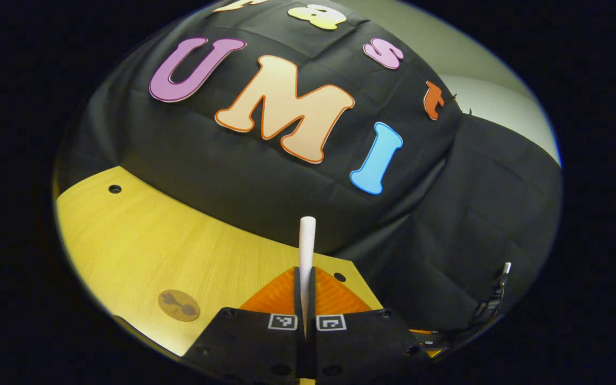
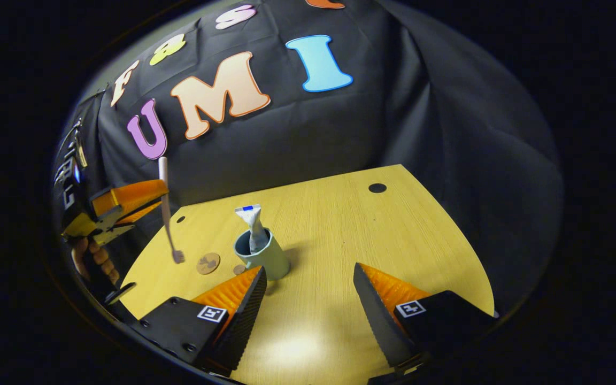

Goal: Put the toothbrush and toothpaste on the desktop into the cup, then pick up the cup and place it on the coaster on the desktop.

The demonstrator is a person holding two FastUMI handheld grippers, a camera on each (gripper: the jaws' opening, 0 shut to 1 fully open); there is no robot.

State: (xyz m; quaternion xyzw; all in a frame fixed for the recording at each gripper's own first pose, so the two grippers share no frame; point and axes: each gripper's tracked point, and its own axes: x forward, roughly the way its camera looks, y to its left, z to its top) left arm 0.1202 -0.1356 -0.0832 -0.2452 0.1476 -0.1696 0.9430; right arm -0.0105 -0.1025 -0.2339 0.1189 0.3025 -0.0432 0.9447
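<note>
while the toothpaste [image 2: 254,227] already stands in the cup [image 2: 263,255], tail end up and poking above the rim, the toothbrush [image 2: 166,211] is not yet in. in the right gripper view it hangs almost upright from the left gripper [image 2: 126,206], well above the desktop [image 2: 393,230], bristle end down and off to the left of the cup. in the left gripper view the left gripper [image 1: 306,291] has its jaws together, clamped on the white handle, which sticks up past the fingertips.

the right gripper [image 2: 308,289] hovers low in front of the cup with its jaws wide apart, holding nothing.

so by my reading one of the two items is done; the brush must still go into the cup, and then the cup must be lifted onto the coaster [image 2: 208,263], the small round brown disc lying just left of the cup, also seen in the left gripper view [image 1: 178,305].

as for writing: the toothpaste tube shows a blue band near its crimped end, but no words i can read. the coaster has a dark motif, too small to make out.
</note>
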